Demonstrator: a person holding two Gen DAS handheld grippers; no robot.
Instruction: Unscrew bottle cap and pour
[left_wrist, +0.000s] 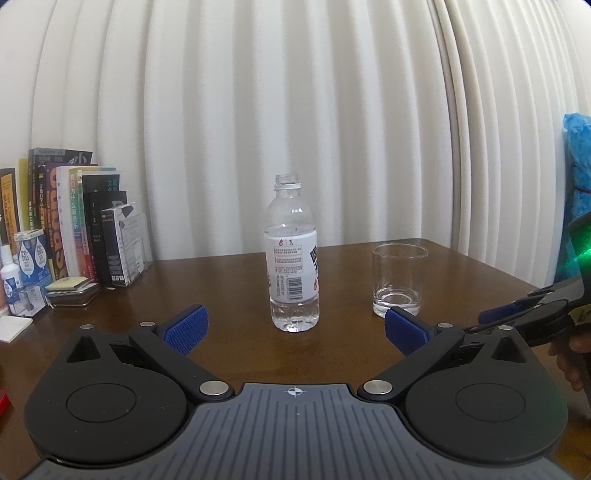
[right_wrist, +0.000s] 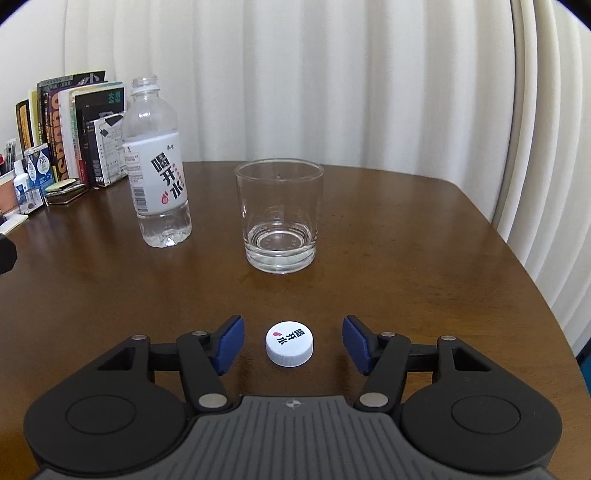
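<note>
White cap (right_wrist: 289, 348) "喝开水" (loose) | bottle (right_wrist: 158, 162) same | right jaws apart, left wide

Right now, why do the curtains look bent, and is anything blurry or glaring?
Left wrist view: fisheye bows the curtain folds; a blurred green glare smears the right edge. Right wrist view: same bowing, but the bottle cap and glass look sharp.

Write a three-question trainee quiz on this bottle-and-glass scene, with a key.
1. True or false: the water bottle is uncapped.
2. Where is the white bottle cap? A) on the bottle B) on the wooden table between the right gripper pads C) in the drinking glass
3. What does the left gripper hold?

Key: 1 true; 2 B; 3 nothing, it is open and short of the bottle.
</note>
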